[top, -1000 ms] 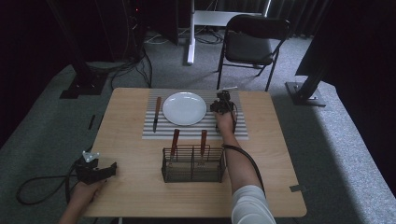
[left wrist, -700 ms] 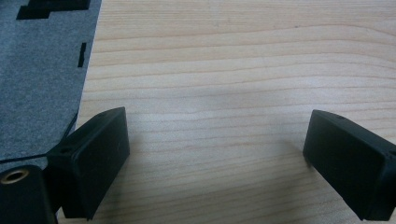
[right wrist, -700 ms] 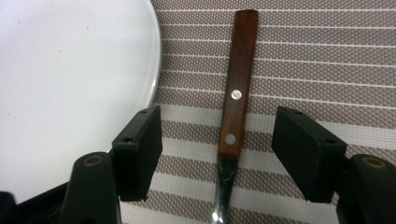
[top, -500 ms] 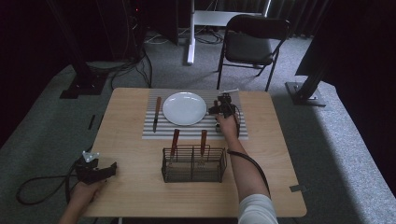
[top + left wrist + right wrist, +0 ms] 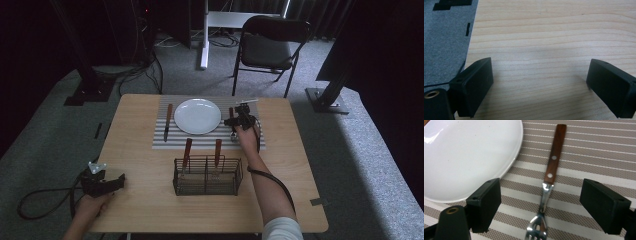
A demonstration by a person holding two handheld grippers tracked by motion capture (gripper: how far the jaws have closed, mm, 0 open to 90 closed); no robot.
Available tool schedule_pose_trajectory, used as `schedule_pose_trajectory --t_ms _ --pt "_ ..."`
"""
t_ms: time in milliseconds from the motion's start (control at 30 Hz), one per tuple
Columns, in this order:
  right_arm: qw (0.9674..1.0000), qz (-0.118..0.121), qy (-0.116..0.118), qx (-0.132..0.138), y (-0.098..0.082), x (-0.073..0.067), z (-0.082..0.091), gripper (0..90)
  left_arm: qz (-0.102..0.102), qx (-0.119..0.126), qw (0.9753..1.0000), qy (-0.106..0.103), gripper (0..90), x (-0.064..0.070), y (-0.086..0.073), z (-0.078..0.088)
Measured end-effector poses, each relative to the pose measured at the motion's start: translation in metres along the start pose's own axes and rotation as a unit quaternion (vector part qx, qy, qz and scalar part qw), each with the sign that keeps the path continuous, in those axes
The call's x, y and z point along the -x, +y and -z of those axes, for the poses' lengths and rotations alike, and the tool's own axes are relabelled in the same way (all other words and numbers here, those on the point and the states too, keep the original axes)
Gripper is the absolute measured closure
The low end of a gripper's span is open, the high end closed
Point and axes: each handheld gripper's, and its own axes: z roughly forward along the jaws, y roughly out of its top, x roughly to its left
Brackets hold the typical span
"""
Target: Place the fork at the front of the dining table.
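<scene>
We find the fork (image 5: 548, 182) lying flat on the mat (image 5: 599, 150) just right of the plate (image 5: 197, 116), as a place setting wants, between the spread jaws of the right gripper (image 5: 541, 202), which no longer clasp it. Against the earlier frame those jaws have just been opening and the hand has drawn slightly off the plate; the left gripper (image 5: 540, 82), far from the plate at the table's (image 5: 145, 210) near left corner, gapes empty and unmoved.

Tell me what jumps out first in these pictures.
The white plate sits mid-way on the striped placemat, with a wood-handled fork lying flat just right of it, between the open right gripper jaws, which have just been opening. Nearer the person, a wire caddy holds two more wood-handled utensils.
</scene>
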Motion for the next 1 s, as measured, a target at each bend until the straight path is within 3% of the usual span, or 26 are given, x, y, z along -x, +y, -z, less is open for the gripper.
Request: schedule_pose_trajectory --t_ms 300,600,733,1000 --pt "0.9999 0.008 0.0 0.013 -0.01 0.004 0.013 16.9 0.0 0.0 1.0 0.0 7.0 0.0 0.0 0.0" --pt "0.9996 -0.012 -0.008 0.025 -0.031 0.008 0.026 17.0 0.0 0.0 1.0 0.0 7.0 0.0 0.0 0.0" --pt "0.9993 0.002 -0.022 0.029 -0.039 0.008 0.031 16.9 0.0 0.0 1.0 0.0 7.0 0.0 0.0 0.0" --pt "0.9991 -0.005 -0.021 0.037 -0.058 0.011 0.043 16.9 0.0 0.0 1.0 0.0 7.0 0.0 0.0 0.0"
